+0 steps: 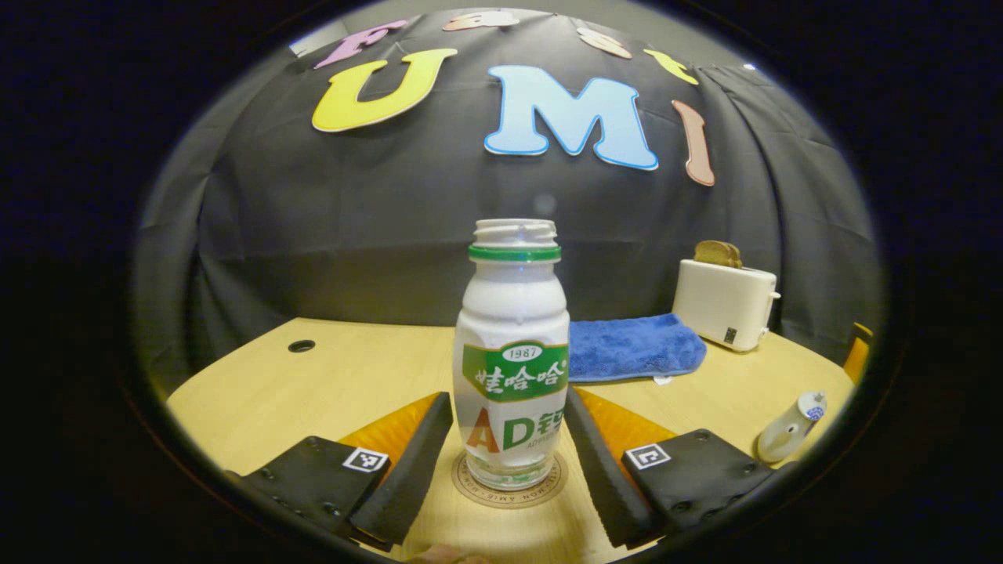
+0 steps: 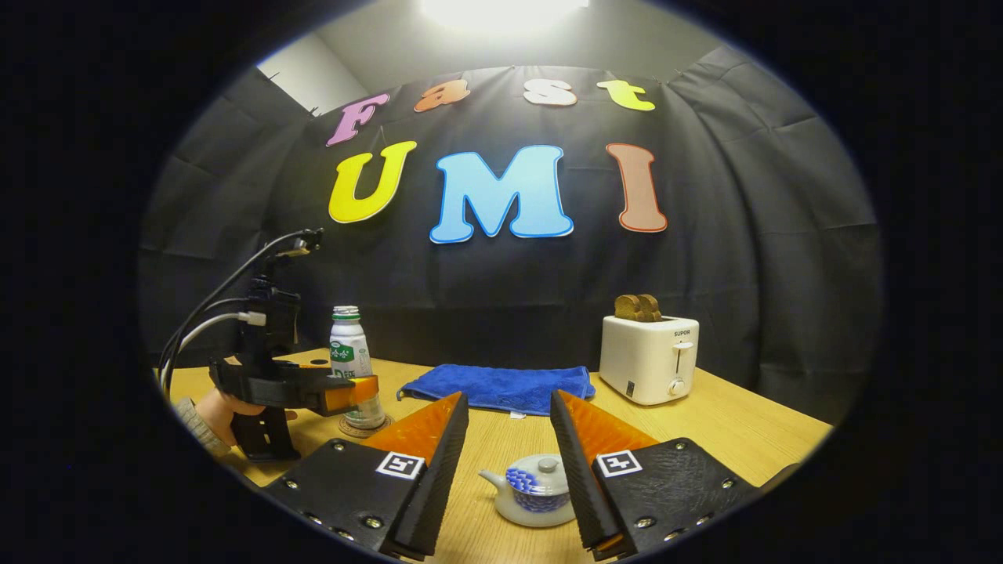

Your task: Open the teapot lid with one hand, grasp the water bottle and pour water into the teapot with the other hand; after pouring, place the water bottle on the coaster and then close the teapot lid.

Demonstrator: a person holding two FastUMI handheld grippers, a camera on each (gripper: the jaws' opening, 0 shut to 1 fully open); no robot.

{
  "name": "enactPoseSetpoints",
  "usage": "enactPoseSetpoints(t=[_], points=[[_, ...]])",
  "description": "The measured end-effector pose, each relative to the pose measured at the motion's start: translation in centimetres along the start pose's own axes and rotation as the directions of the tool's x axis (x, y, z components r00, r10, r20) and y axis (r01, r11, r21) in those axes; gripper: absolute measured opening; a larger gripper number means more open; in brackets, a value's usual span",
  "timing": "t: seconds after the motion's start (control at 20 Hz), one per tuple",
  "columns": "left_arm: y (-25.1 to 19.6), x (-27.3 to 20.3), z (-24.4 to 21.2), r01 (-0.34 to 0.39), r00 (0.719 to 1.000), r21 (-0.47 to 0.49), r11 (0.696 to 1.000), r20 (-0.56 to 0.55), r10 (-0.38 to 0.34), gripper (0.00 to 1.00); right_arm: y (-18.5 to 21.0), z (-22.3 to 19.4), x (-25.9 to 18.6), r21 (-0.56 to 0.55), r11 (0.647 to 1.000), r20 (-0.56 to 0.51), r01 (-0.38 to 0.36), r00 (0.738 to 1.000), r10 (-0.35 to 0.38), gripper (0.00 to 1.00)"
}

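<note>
A white water bottle (image 1: 513, 352) with a green label and no cap stands upright on a round coaster (image 1: 509, 486). My left gripper (image 1: 509, 395) is open, one finger close on each side of the bottle's lower half. In the right gripper view the same bottle (image 2: 350, 352) stands at the left, with the left gripper (image 2: 345, 394) and a person's hand (image 2: 223, 411) at it. My right gripper (image 2: 508, 411) is open and holds nothing. It hangs above and short of the small white teapot (image 2: 535, 492) with a blue pattern, whose lid (image 2: 546, 468) is on. The teapot (image 1: 791, 427) also lies at the right of the left gripper view.
A folded blue towel (image 2: 501, 386) lies at the back of the wooden table (image 2: 729, 423). A white toaster (image 2: 649, 359) with bread in its slots stands back right. A cable hole (image 1: 301, 345) is in the table's far left part.
</note>
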State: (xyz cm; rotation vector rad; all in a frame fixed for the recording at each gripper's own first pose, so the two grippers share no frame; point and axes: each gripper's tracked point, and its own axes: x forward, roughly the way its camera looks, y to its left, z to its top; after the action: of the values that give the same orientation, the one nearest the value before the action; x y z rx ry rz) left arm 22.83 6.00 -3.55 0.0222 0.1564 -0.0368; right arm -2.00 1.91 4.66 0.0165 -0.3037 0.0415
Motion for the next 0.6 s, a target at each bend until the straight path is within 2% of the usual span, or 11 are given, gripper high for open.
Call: enactPoseSetpoints(t=[0.05,0.1,0.15,0.25,0.3,0.5,0.6], points=[[0.0,-0.3,0.2,-0.007,1.000,0.013,1.000,0.005,0.007,0.99,-0.2,-0.1,0.0,0.003,1.000,-0.001,0.007,1.000,-0.007,0.65],[-0.4,-0.7,0.4,-0.017,1.000,0.026,1.000,0.015,0.016,0.90,-0.4,-0.2,0.1,0.008,1.000,-0.002,0.013,1.000,-0.013,0.65],[-0.2,-0.9,0.7,-0.031,0.999,0.035,0.999,0.028,0.030,0.94,-0.7,-0.2,0.1,0.012,1.000,-0.003,0.020,1.000,-0.020,0.65],[-0.3,-1.5,1.3,-0.041,0.998,0.037,0.998,0.052,0.039,0.94,-1.1,0.0,0.1,0.018,0.999,0.001,0.033,0.999,-0.033,0.65],[-0.3,-1.9,1.3,-0.042,0.998,0.035,0.998,0.057,0.040,0.99,-1.4,0.0,0.1,0.023,0.999,0.002,0.038,0.999,-0.038,0.65],[-0.6,-3.7,1.5,-0.058,0.995,0.063,0.996,0.080,0.053,0.90,-1.6,-0.2,0.2,0.048,0.998,-0.005,0.043,0.999,-0.043,0.65],[-0.5,-4.6,1.8,-0.077,0.993,0.087,0.993,0.097,0.068,0.99,-1.7,-0.2,0.1,0.046,0.998,-0.006,0.046,0.999,-0.046,0.65]])
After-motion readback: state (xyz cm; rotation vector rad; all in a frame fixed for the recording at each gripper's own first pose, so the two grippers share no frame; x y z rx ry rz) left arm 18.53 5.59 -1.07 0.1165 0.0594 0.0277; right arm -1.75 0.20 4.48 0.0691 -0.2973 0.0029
